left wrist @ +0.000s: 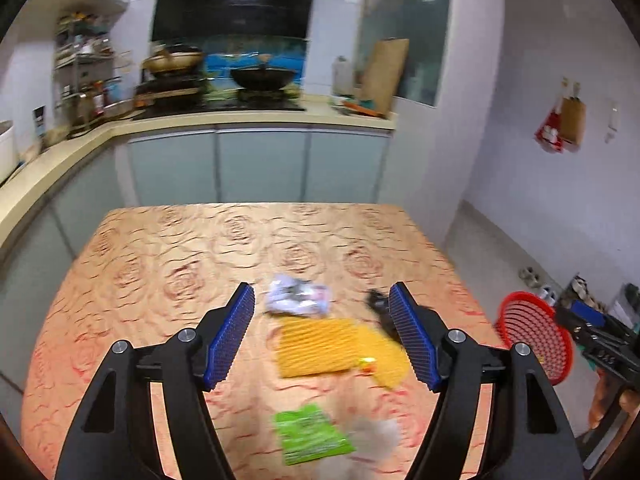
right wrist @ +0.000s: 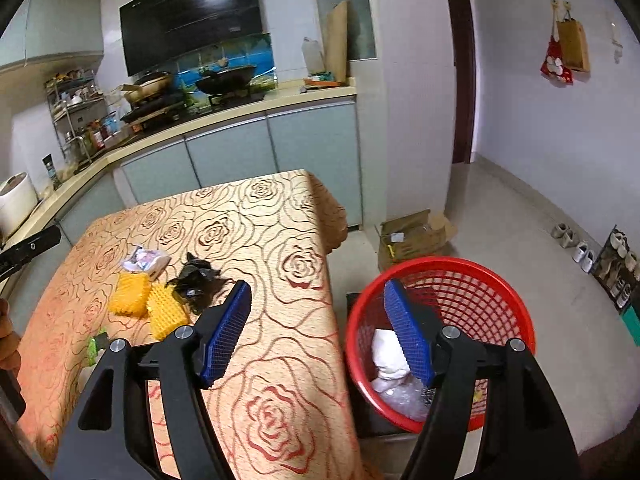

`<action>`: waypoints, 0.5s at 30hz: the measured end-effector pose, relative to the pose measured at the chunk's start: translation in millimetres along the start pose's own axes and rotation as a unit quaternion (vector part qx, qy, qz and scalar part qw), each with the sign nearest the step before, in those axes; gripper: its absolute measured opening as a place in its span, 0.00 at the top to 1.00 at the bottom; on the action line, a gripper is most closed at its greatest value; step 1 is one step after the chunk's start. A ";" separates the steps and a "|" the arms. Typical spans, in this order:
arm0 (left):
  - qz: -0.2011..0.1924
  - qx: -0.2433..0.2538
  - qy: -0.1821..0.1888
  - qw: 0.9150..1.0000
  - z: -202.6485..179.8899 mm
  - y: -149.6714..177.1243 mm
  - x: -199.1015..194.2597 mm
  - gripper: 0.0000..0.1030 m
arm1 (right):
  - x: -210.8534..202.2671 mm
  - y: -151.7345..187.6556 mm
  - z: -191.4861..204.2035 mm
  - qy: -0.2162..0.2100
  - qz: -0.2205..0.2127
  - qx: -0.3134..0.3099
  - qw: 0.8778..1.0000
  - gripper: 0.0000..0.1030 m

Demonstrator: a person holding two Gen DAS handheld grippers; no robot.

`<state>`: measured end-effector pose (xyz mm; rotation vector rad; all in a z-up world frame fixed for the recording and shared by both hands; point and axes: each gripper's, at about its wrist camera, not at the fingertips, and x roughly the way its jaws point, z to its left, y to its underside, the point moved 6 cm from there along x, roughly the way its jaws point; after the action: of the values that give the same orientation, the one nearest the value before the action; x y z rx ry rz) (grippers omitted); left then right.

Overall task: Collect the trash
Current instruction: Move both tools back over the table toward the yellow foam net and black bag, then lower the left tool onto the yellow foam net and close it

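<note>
Several pieces of trash lie on the rose-patterned tablecloth (left wrist: pixel 160 264): a crumpled white wrapper (left wrist: pixel 298 296), two yellow foam nets (left wrist: pixel 316 346), a black crumpled bag (left wrist: pixel 376 302) and a green packet (left wrist: pixel 308 434). My left gripper (left wrist: pixel 322 292) hangs open above them, holding nothing. The right wrist view shows the same wrapper (right wrist: pixel 146 260), foam nets (right wrist: pixel 130 294), black bag (right wrist: pixel 198 280) and green packet (right wrist: pixel 94 346). My right gripper (right wrist: pixel 317 286) is open and empty over the table's right edge, beside the red mesh basket (right wrist: pixel 440 260), which holds white trash (right wrist: pixel 386 354).
The red basket (left wrist: pixel 532 336) stands on a dark stool off the table's right side. A kitchen counter (left wrist: pixel 256 118) with a stove and pans runs behind and to the left. A cardboard box (right wrist: pixel 412 236) and shoes (right wrist: pixel 580 252) sit on the floor. A hand (right wrist: pixel 8 336) shows at the left.
</note>
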<state>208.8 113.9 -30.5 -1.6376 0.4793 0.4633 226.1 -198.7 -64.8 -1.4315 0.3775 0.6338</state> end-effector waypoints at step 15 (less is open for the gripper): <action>0.047 -0.004 -0.011 0.999 34.5 31.6 26.6 0.34 | 21.2 -1.3 56.9 -0.027 0.013 -0.043 0.999 0.35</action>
<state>212.4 143.6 -75.3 -1.6210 0.5404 0.5537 236.1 -139.0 -69.6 -1.4909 0.3299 0.7151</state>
